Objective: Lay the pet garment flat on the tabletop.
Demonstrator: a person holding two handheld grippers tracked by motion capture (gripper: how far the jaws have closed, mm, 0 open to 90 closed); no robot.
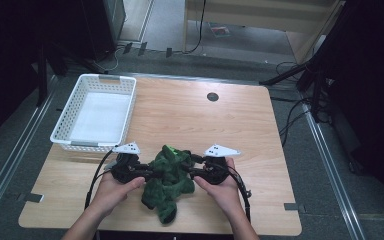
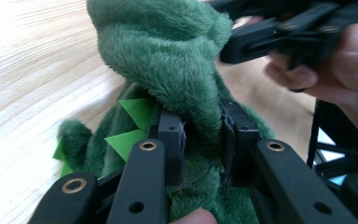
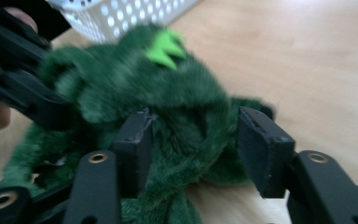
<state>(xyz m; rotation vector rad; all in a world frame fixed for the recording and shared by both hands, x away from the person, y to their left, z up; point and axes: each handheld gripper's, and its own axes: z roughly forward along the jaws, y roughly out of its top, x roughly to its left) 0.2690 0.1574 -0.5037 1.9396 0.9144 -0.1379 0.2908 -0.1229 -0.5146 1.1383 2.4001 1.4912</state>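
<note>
The green plush dinosaur (image 1: 167,180) lies crumpled near the front edge of the wooden table (image 1: 240,130), between the person's two hands and well in front of the white plastic basket (image 1: 97,112) that stands at the table's far left. In the high view the left gripper (image 1: 147,172) comes at the toy from its left side and the right gripper (image 1: 192,172) from its right, each one carrying a grey three-cornered plate on top and trailing a black cable toward the person. In the left gripper view the left gripper's (image 2: 203,140) two pads press on a raised fold of the dark green fur, so this tool is pinching the toy; light green felt spikes (image 2: 137,123) stand just beside its left pad, and the other tool with the hand around it shows at the upper right. In the right gripper view the right gripper (image 3: 193,149) has its jaws spread around a bulge of the plush: the left pad touches the fur, while the right pad stands clear of it with bare table showing below. Another cluster of light green spikes (image 3: 167,46) sits on top of the toy, with the basket's perforated wall (image 3: 121,16) just behind it.
</note>
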